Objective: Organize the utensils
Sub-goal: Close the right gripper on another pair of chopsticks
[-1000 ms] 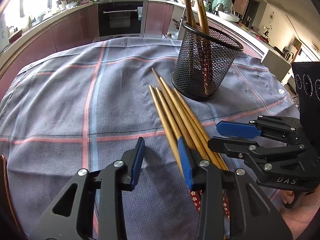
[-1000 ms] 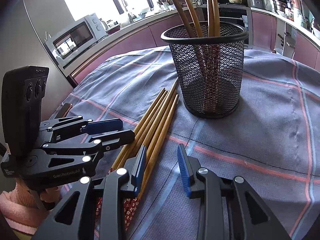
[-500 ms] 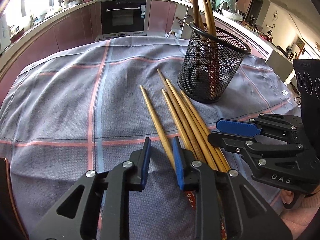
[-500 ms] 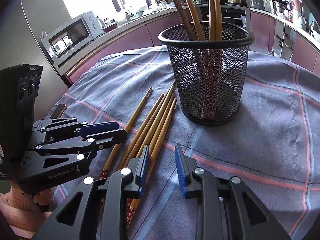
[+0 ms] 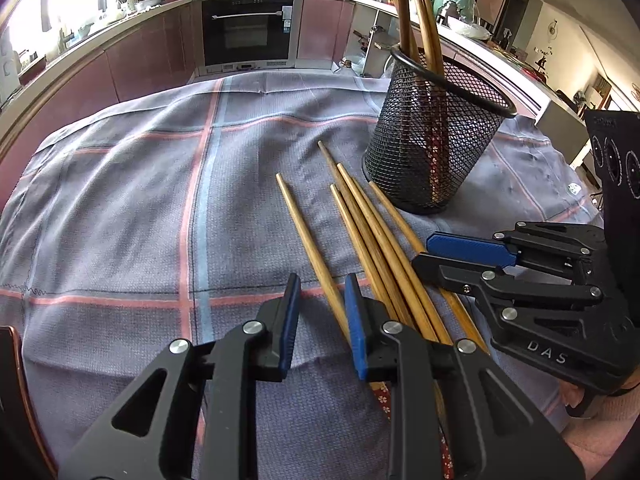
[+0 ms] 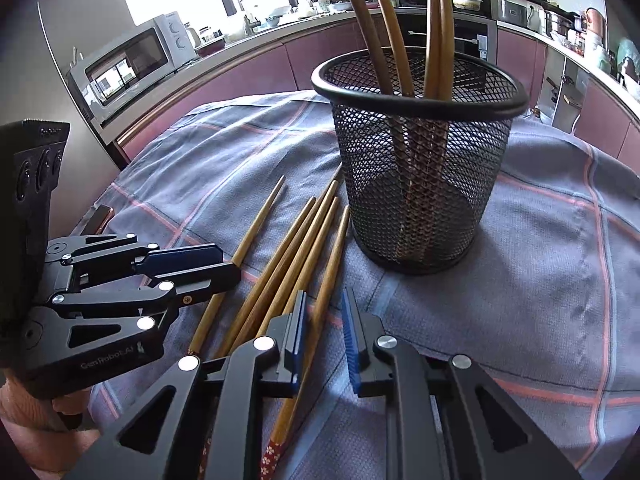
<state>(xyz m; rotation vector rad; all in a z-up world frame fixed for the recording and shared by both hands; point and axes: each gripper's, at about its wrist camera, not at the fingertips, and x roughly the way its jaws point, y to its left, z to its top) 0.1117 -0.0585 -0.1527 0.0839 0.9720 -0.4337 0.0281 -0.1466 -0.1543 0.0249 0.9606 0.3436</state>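
Beside the mesh holder (image 6: 420, 168), chopsticks (image 6: 304, 240) lie, apparently ungripped.

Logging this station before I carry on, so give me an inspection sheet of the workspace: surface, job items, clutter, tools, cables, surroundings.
Surface: grey-blue checked tablecloth with pink and blue stripes, lightly wrinkled.
Job's things: five loose brown wooden chopsticks lying beside the black wire-mesh cup; one lies apart from the other four. Four more chopsticks stand in the cup.
Clutter: nothing seen.
Grippers: left tool open, straddling the separated chopstick; right tool open, over the chopstick nearest the cup.
Cables: nothing seen.
Surroundings: kitchen with built-in black oven, silver microwave, maroon cabinets.
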